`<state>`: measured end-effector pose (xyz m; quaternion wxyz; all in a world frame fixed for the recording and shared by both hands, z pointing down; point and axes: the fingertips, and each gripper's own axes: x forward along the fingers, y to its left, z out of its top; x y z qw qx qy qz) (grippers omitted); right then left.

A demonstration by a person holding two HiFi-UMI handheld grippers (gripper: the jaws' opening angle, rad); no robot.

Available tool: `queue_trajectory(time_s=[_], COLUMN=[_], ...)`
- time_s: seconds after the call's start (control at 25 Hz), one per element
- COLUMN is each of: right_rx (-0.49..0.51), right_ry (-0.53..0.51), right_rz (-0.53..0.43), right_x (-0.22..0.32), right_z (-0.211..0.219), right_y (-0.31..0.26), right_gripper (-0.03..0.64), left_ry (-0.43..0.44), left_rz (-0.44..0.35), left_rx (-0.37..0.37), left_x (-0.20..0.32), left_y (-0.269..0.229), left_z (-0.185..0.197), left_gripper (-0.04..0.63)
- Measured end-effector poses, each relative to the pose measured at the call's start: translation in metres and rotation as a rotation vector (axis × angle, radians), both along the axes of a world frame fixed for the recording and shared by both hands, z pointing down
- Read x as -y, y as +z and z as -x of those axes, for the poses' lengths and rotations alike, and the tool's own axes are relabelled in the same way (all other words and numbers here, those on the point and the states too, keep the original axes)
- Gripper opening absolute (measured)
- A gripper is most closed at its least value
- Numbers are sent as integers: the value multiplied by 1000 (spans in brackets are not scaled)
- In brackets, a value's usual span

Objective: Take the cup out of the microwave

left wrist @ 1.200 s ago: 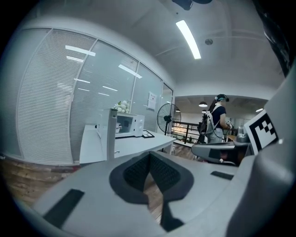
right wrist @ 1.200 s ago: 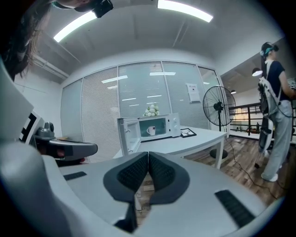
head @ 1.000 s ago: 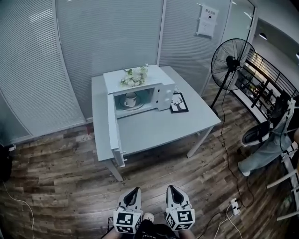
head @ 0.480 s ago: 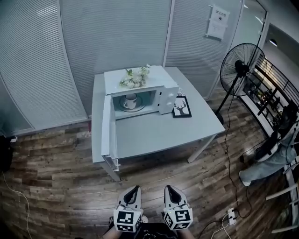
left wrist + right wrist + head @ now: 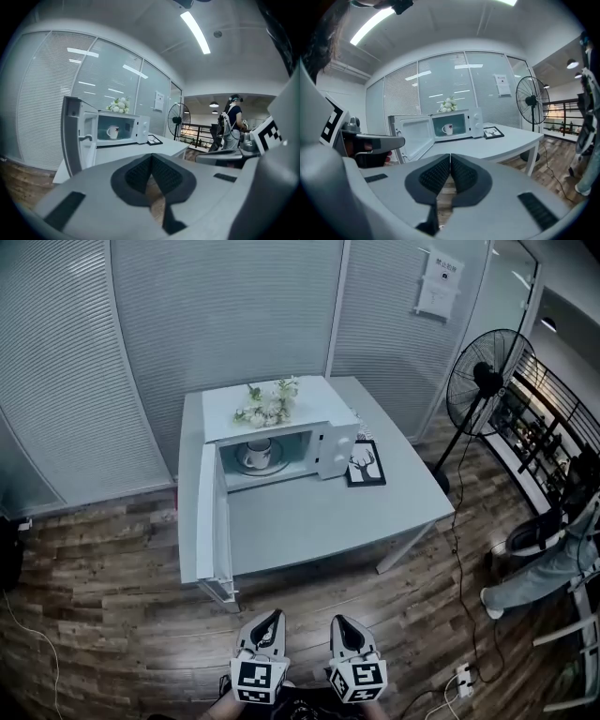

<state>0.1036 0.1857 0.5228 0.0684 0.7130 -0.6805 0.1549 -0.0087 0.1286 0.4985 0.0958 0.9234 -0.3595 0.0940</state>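
Blind-covered glass walls [image 5: 216, 324] back the grey surface [image 5: 309, 512], where the white cup [image 5: 259, 452] stands on a plate [image 5: 251, 466] inside the microwave [image 5: 339, 448]. Its door [image 5: 214, 521] is swung wide to the left, with flowers [image 5: 267, 404] on top and a framed picture [image 5: 364, 465] just beside it. Well apart, over the wood floor [image 5: 112, 615], the left hand-held gripper [image 5: 273, 618] and right hand-held gripper [image 5: 339, 622] both have jaws pressed together on nothing; only the left gripper view shows a person [image 5: 230, 119] standing past the fan [image 5: 487, 381].

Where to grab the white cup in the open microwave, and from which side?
The white cup stands upright inside the white microwave, handle toward the door side. Probably grip the handle, coming in level through the open front; the roof blocks a top-down reach.
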Motion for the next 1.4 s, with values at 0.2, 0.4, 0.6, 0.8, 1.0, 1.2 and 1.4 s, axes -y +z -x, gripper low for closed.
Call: queue_trajectory(time_s=[0.2,0.4,0.6,0.8,1.0,1.2,1.4], right_rx=[-10,-13,-25,-40,-35,-28,-17], right_ry=[10,10,26,34,33,18,-31], right_rz=[0,5,7,-1,11,13,6], right_x=[34,64,98,131,155,173,197], right_z=[-13,-16,-24,-28,-27,-25,-27], right_y=[-3,-7,-9,-11,-4,-2,-5], right_gripper=[5,5,5,5,5,5,5], left_ry=[10,53,117,133,156,119,127], left_rz=[-2,11,2,10,15,18,36], left_rx=[-9,-18,-42,-38,-39,-38,-43], left_x=[31,55,82,111,130,143,149], left_y=[0,0,-7,-5,-5,-3,1], left_z=[-11,-27,-49,-59,-66,-66,-76], left_gripper=[6,6,6,6,6,6,6])
